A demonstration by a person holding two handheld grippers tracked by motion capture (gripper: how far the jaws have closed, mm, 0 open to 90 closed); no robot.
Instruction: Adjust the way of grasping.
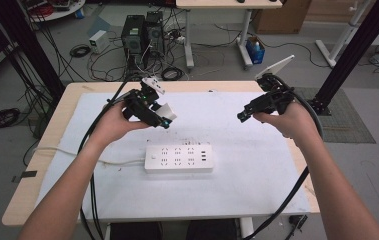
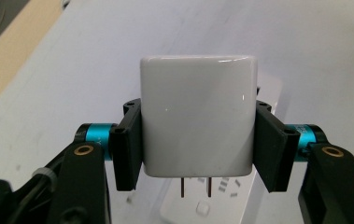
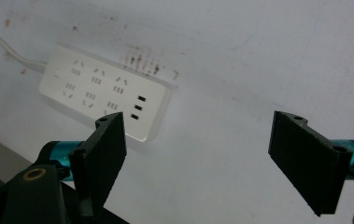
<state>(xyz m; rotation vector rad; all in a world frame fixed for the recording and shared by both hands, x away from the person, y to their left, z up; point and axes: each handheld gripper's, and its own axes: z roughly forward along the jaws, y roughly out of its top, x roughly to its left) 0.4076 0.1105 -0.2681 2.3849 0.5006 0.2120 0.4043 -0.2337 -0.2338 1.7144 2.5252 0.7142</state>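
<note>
My left gripper (image 1: pixel 164 117) is shut on a white plug adapter (image 2: pixel 198 116), held above the table left of centre; both black pads press its sides and its two prongs (image 2: pixel 195 188) point down toward the white power strip (image 1: pixel 178 158). That adapter (image 1: pixel 167 112) shows as a pale block at the jaw tips in the high view. My right gripper (image 1: pixel 242 116) hovers over the right part of the mat, open, with nothing between its pads (image 3: pixel 104 149). The power strip (image 3: pixel 104 91) lies below and to the left of it, with several sockets and three USB ports.
A white mat (image 1: pixel 237 185) covers most of the wooden table (image 1: pixel 42 150). The strip's white cord (image 1: pixel 77 155) runs off to the left. Black gripper cables trail over the table's front edge. Computers and cables crowd the floor behind the table.
</note>
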